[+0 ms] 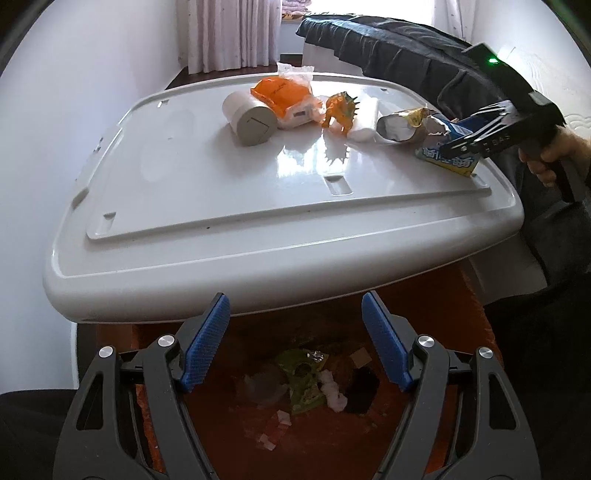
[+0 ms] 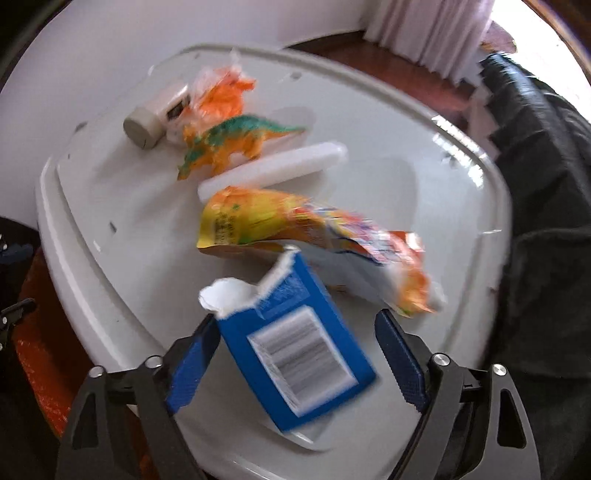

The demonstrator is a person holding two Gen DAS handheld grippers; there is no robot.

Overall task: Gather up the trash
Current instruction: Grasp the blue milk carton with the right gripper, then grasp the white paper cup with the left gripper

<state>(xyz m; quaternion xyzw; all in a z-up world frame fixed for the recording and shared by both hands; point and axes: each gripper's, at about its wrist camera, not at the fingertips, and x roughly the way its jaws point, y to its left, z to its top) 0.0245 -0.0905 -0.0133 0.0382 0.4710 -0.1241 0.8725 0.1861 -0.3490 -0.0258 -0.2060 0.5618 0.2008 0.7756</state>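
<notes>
home bedroom, curtains (image 1: 225, 33), dark bedding (image 1: 399, 48), toy dinosaur (image 1: 341, 110)

Right gripper (image 2: 295, 354) spread wide around torn blue carton (image 2: 291, 347); crumpled snack bag (image 2: 295, 236) just ahead, toy dinosaur (image 2: 232, 144) beyond.

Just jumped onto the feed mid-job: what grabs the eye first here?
The torn blue carton sits between the open right gripper fingers, near the white lid's edge. Behind it lie a crumpled snack bag and an orange toy dinosaur. The open left gripper hovers over an orange bin holding trash.
</notes>
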